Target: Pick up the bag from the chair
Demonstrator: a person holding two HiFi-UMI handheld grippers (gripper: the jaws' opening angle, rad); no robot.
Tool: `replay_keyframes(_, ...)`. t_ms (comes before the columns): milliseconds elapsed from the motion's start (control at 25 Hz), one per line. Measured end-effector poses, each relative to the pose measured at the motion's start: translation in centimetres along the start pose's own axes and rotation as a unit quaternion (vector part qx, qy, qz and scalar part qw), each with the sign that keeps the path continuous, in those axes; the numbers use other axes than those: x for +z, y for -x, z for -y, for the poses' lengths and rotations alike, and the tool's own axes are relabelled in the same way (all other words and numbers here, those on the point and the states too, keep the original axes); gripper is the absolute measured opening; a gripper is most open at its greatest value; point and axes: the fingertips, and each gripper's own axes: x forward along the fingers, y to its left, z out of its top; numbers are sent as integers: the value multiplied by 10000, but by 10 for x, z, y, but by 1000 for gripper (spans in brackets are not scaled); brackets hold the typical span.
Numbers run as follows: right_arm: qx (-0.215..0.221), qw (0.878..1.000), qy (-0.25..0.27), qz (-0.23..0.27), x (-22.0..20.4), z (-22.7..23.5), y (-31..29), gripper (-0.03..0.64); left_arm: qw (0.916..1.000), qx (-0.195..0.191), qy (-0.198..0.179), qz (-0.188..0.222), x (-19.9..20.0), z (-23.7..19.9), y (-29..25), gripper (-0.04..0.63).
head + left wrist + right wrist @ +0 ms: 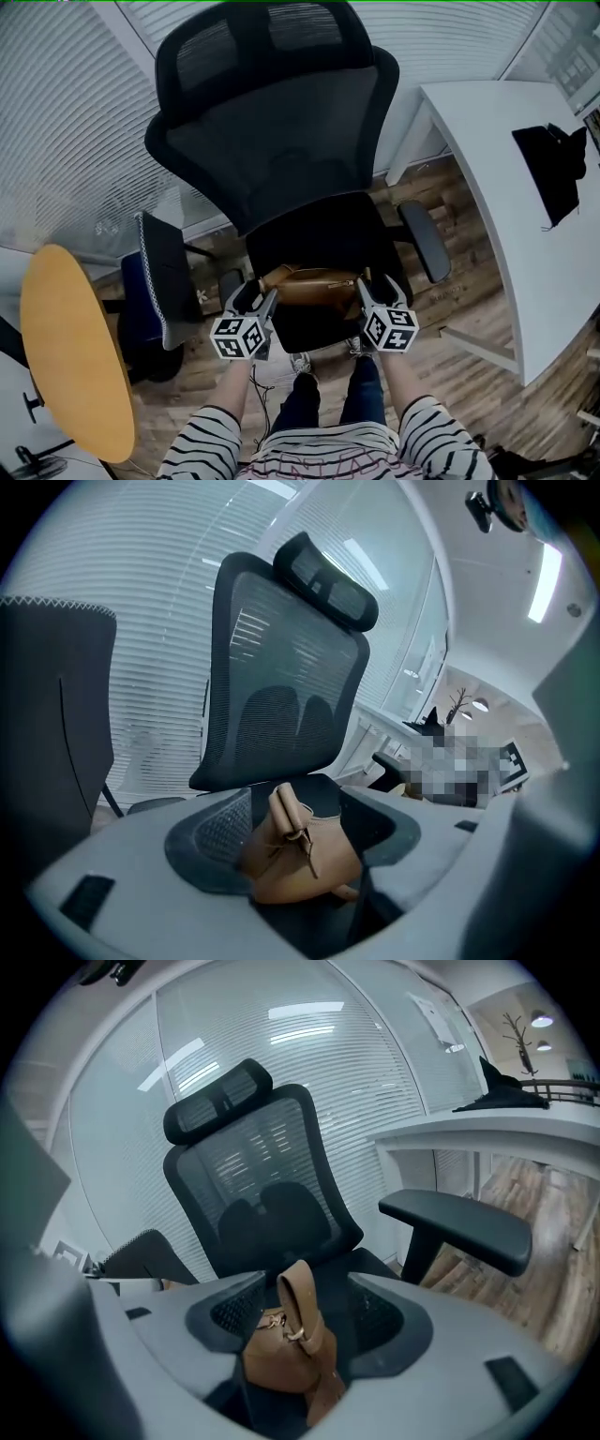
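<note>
A tan leather bag [314,286] lies on the front of the seat of a black mesh office chair [281,141]. My left gripper [258,298] stands at the bag's left end and my right gripper [373,286] at its right end. In the left gripper view the bag [300,855] sits between the spread jaws of the left gripper [300,841], its folded strap sticking up. In the right gripper view the bag [286,1349] likewise fills the gap of the right gripper [305,1326]. Both look open around the bag, which rests on the seat.
The chair's right armrest [427,239] juts out beside my right gripper. A white desk [506,187] with a black object [553,169] stands at the right. A second dark chair [164,281] and a round wooden table [70,347] are at the left. Blinds run behind.
</note>
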Motion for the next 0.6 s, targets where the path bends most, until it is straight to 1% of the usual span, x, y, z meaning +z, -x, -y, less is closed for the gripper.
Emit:
replay_keyframes(160,35,10000,-51,-55,-13,3,-15,264,9999,0,123,-2,-2,-5,-21,272)
replay_keyframes(320,149,9995,-221,-148,-28,-4,-28,264,9996,82,258,-122,-9,-9,-38,272)
replay_keyframes(440,214,9985,-455,-193,-36,-9,-37,264,9987,91,495,-121,-12,-10,-45,272)
replay_keyframes(520,152,9980,-586,-167,-40,-8,-40,264,9976,80,687,-73,-16,-11,-49,270)
replay_keyframes(600,42,9980,-606,-161,-40,-6,-42,264,9963,152,851,-14,-18,-14,-52,270)
